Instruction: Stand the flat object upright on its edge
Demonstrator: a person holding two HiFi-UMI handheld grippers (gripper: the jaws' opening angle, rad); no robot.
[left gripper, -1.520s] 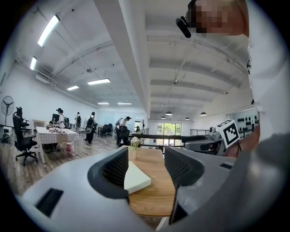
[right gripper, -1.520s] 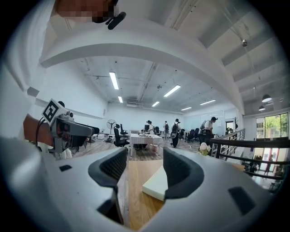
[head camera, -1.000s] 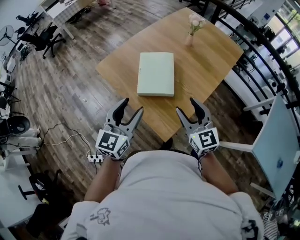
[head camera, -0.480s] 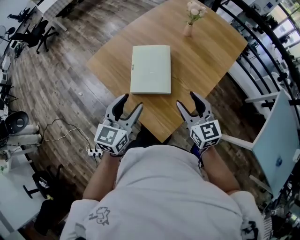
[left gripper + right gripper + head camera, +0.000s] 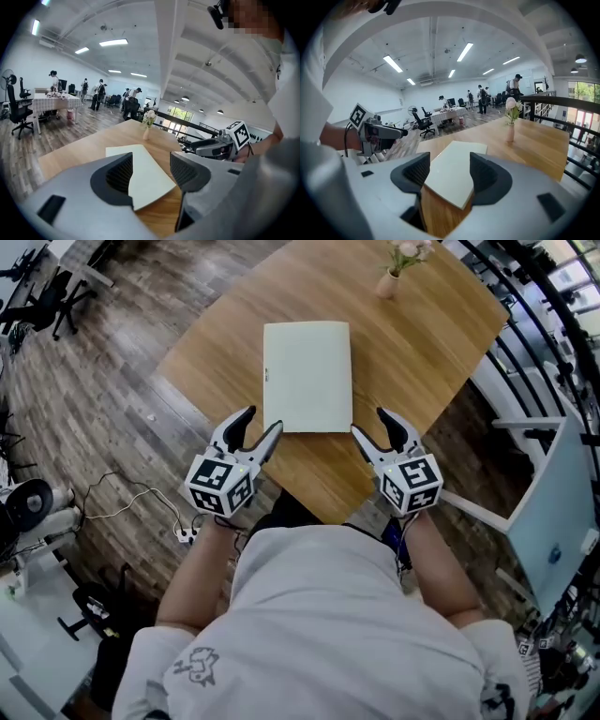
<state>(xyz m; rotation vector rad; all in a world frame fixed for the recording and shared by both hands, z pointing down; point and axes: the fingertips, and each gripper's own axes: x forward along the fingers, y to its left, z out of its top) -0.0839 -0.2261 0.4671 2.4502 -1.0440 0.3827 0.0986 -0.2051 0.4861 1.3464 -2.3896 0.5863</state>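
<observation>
A pale green flat board (image 5: pixel 307 376) lies flat on the wooden table (image 5: pixel 422 343). My left gripper (image 5: pixel 261 423) hovers open just short of the board's near left corner. The right gripper (image 5: pixel 371 425) is open just short of the near right corner; its jaws have just been opening a little, with nothing between them. In the left gripper view the board (image 5: pixel 140 164) lies ahead of the open left gripper (image 5: pixel 151 173), and the right gripper (image 5: pixel 211 147) shows beyond. In the right gripper view the board (image 5: pixel 457 164) lies ahead of the open right gripper (image 5: pixel 449 177).
A small vase of pale flowers (image 5: pixel 389 282) stands at the table's far side. The near table edge (image 5: pixel 309 507) runs just in front of the person's body. A black railing (image 5: pixel 525 334) and a white chair (image 5: pixel 553 512) are to the right; cables (image 5: pixel 122 502) lie on the floor at left.
Both grippers have moved forward and down over the table edge, from short of the table to the board's near corners. The board has not moved on the table.
</observation>
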